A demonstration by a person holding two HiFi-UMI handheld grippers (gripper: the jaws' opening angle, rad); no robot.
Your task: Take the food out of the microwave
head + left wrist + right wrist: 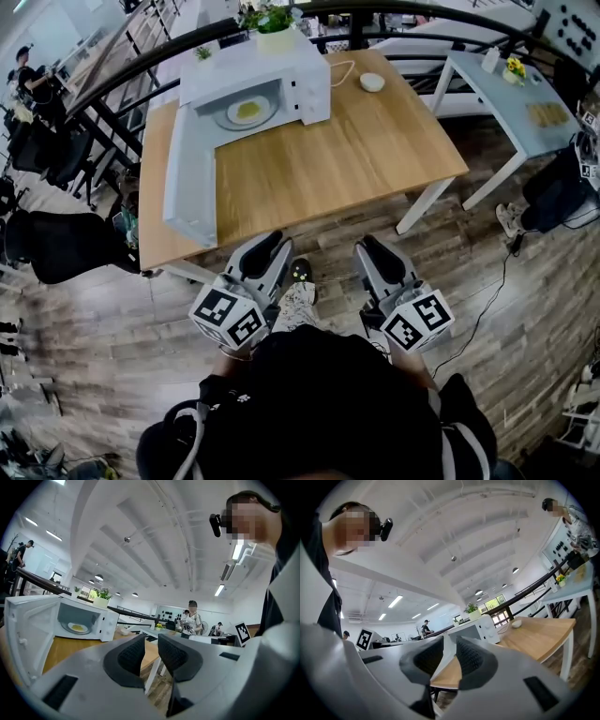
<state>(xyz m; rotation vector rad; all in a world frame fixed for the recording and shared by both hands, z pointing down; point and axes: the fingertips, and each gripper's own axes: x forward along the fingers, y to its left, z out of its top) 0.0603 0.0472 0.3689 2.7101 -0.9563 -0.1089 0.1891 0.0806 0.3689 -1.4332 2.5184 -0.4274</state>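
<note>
A white microwave (302, 82) stands at the far left of the wooden table (356, 155), its door (190, 178) swung wide open toward me. Inside it lies a plate (251, 113) with yellow food (248, 109); the left gripper view also shows this food (78, 628) in the microwave (108, 622). My left gripper (265, 246) and right gripper (372, 246) are held close to my body, below the table's front edge and far from the microwave. Both are shut with nothing in them. From the right gripper (450, 645) the microwave (483, 627) looks small and distant.
A potted plant (272, 25) sits on top of the microwave, and a small white round object (372, 82) lies to its right on the table. A pale table (525, 117) stands at the right, black chairs (61, 246) at the left, a railing behind. People stand in the background.
</note>
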